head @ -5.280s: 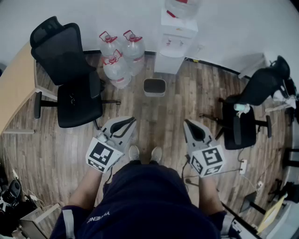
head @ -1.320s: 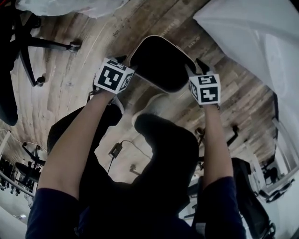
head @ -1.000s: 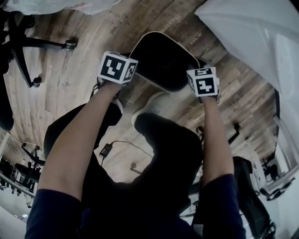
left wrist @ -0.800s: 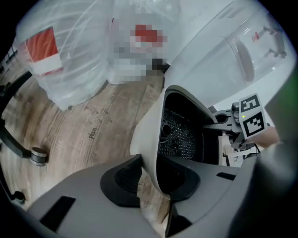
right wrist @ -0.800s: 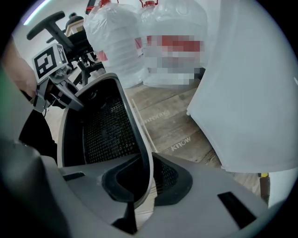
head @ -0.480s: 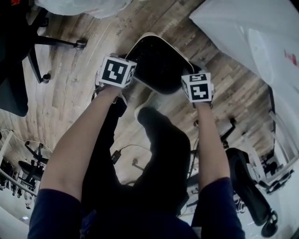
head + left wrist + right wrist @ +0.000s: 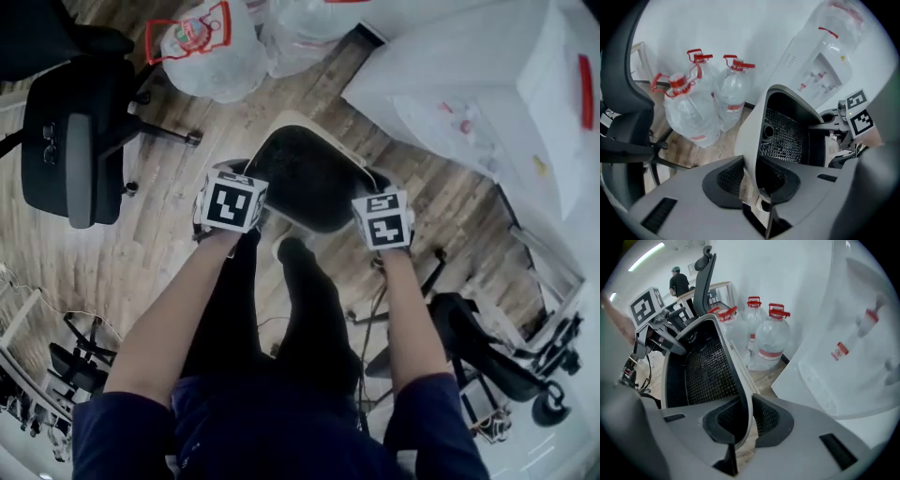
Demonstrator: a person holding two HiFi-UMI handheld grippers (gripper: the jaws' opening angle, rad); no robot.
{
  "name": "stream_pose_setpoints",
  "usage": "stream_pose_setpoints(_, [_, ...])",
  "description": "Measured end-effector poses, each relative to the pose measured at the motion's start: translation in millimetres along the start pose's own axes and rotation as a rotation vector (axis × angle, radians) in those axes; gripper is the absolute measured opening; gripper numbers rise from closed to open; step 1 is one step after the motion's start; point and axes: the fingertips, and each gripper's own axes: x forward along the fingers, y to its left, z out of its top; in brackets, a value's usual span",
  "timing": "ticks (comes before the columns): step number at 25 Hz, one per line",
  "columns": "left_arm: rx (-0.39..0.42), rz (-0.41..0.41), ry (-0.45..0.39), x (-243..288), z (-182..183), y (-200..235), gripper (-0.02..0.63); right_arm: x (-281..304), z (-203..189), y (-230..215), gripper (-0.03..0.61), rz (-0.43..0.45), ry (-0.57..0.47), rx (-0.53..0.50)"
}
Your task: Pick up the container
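Two grippers are clamped on the container (image 7: 305, 173), one per side. L gripper (image 7: 751, 182): jaws nearly together, pads pressed on the grey rim wall, one pad inside and one outside. R gripper (image 7: 746, 423): same narrow gap, with the opp. rim wall pinched betw. its pads. Container is held betw. the two grippers in front of the person, over the wood floor (image 7: 159, 234), near the water bottles (image 7: 693, 112) and the white dispenser (image 7: 450, 75). It is tipped, with the mouth turned toward the head cam and a black mesh liner seen inside. Grasp phase is judged done. Lift looks begun, prob. most of the way, since floor is seen below the rim in both gripper views. Whether the base is fully clear of the floor can't be told, as it is hidden by the container itself. Left to do, if anything: container to be raised clear and kept steady w/o slip at the thin rim.
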Motion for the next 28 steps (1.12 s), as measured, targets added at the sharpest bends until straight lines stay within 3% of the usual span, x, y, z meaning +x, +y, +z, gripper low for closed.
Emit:
stream_pose_setpoints(6, [-0.028,0.013,-0.030,-118.6,18.1,-24.8,0.101,-116.4,35.0,16.5,0.054,-0.008,-0.037,0.031])
stream_pose_setpoints(13, [-0.037,0.018,-0.140,-223.5,36.8,-52.3,0.098,-226.1,66.0,29.5,0.054,-0.059,-0.111,0.016])
stream_pose_setpoints(19, [-0.050,0.000,-0.215,-277.6,35.7,-75.1,0.094,-285.6,61.4,44.6,0.054,-0.078,-0.141,0.045])
stream_pose_setpoints(28, [-0.049,-0.028,-0.261,-324.7,32.9,-94.8,0.095,-332.9,54.7,57.7,0.054,-0.108,-0.173,0.067])
